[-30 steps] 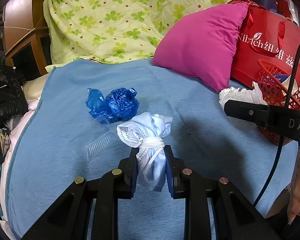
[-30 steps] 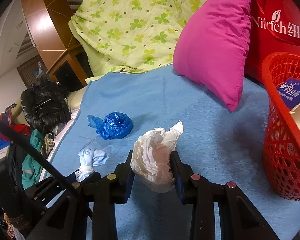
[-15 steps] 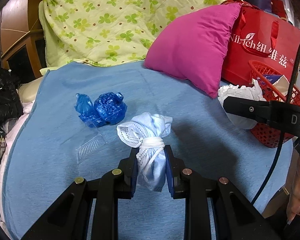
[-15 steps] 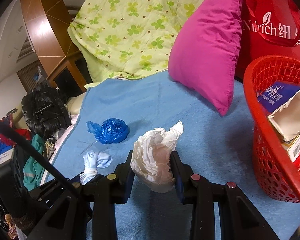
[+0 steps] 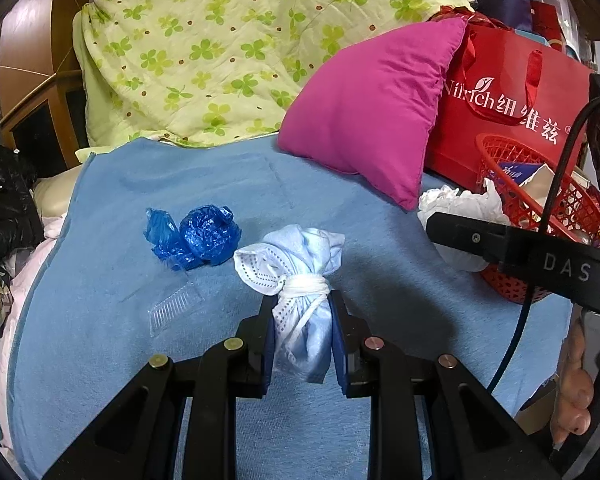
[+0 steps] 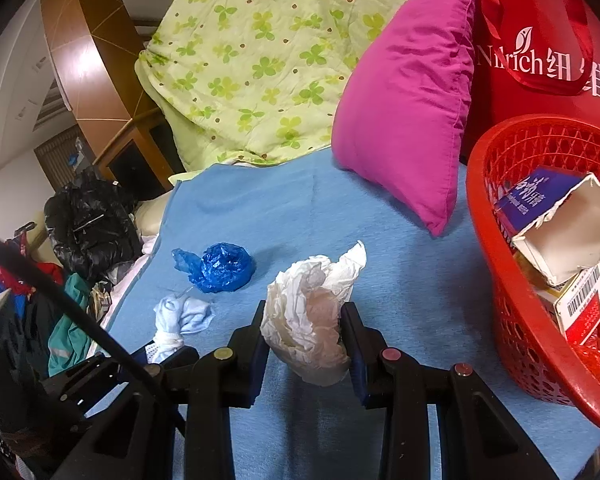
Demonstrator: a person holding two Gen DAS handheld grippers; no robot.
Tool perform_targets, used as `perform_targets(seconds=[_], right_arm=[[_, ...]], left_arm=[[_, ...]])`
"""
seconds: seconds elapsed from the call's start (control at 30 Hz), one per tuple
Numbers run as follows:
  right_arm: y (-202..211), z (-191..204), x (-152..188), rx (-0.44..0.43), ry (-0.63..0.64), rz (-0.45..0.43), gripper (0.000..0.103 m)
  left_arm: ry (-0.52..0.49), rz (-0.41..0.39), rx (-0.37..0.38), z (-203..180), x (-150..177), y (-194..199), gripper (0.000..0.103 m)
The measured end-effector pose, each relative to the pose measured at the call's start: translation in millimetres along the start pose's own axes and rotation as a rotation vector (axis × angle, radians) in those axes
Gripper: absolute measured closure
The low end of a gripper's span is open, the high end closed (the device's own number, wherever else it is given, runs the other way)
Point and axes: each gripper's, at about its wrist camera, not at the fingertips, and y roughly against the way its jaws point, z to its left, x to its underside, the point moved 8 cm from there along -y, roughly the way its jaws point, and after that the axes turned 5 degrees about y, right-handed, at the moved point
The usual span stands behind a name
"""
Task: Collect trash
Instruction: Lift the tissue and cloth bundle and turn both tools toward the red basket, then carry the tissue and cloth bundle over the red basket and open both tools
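Right gripper (image 6: 305,332) clamped on crumpled tissue (image 6: 312,316) beside red basket (image 6: 484,216); left gripper (image 5: 302,328) clamped on bundled mask (image 5: 296,276). Left near basket: blue plastic wad (image 5: 196,236), clear plastic strip (image 5: 172,308).

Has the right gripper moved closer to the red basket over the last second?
Yes. In the right wrist view the red basket now looms larger and its contents show, so the right gripper, shut on the crumpled tissue, has closed in toward it.

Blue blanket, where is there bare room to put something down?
Free: the blue blanket between the green quilt, pink pillow and blue bag; also between the tissue wad and red basket. Crowded: around the blue bag, clear wrapper and bundled mask.
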Motion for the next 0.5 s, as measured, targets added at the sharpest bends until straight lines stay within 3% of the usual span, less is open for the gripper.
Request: perform_targets(seconds=[0.5], right_arm=[[16, -3, 1, -0.005, -0.012, -0.032, 0.066]], left_arm=[[-0.021, -0.007, -0.017, -6, 0, 8, 0.077]])
